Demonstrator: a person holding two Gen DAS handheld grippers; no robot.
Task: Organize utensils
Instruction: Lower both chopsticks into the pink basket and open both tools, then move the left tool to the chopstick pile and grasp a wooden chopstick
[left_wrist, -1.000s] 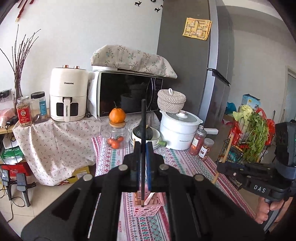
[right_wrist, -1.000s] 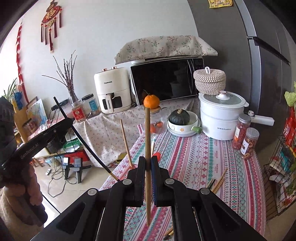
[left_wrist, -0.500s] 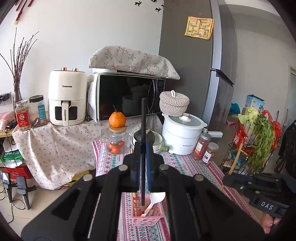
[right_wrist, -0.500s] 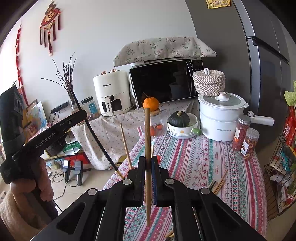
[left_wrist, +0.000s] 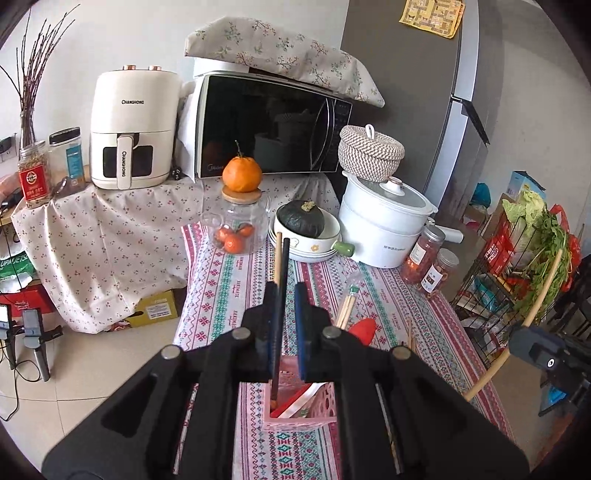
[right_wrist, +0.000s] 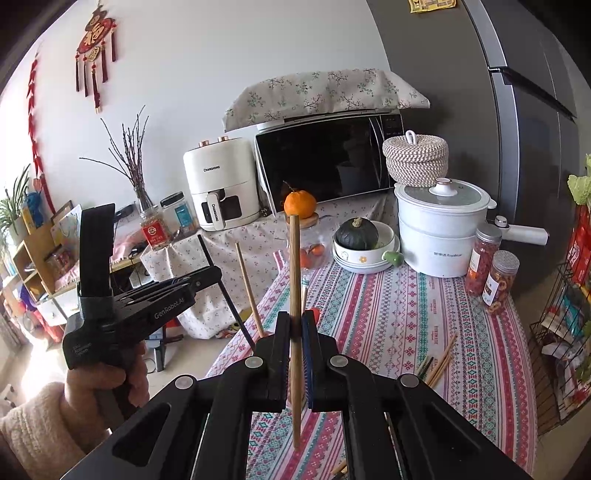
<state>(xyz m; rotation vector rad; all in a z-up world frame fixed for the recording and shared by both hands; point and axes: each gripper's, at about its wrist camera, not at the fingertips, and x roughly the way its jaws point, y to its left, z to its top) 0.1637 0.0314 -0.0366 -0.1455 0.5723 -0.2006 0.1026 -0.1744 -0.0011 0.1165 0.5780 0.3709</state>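
The left gripper (left_wrist: 285, 325) hangs over a pink basket (left_wrist: 295, 413) on the worktop (left_wrist: 424, 317); its jaws have just been opening, a black chopstick (left_wrist: 281, 295) standing loose between them. The right gripper (right_wrist: 295, 354) is clamped on an upright wooden chopstick (right_wrist: 294, 280).

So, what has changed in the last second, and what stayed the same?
The left gripper came down over the pink basket and its jaws have just been opening; the black chopstick stands between them, tip inside the basket. The right gripper stayed clamped on its wooden chopstick.
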